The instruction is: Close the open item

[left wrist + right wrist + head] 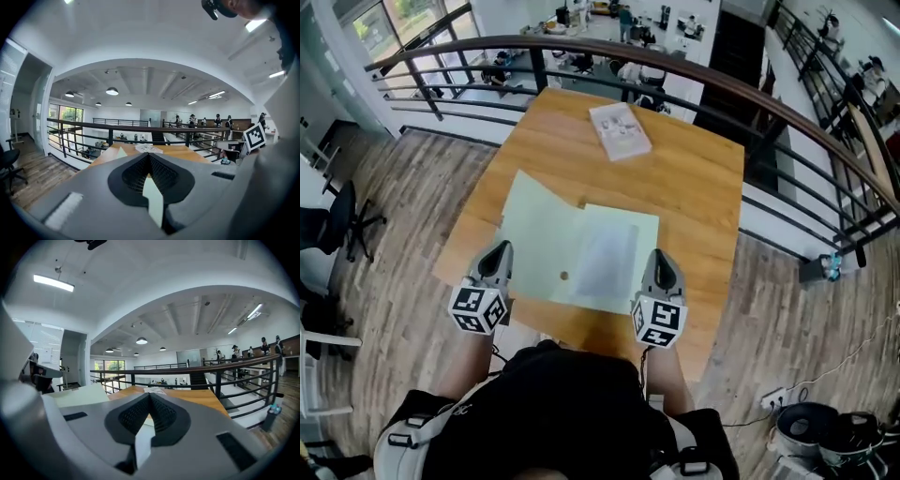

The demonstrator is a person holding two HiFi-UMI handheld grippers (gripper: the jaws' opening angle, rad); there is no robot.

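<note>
Two shut tongs (150, 155) (150, 395); folder (546, 230) open (head view)

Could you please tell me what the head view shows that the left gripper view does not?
Only the head view: the whole folder spread open, with a sheet inside it. Only the left gripper view: the ceiling lamps, and the folder's pale edge pinched between the shut jaws of the left gripper. Both: the table, the booklet at its far end, and the railing beyond.
</note>
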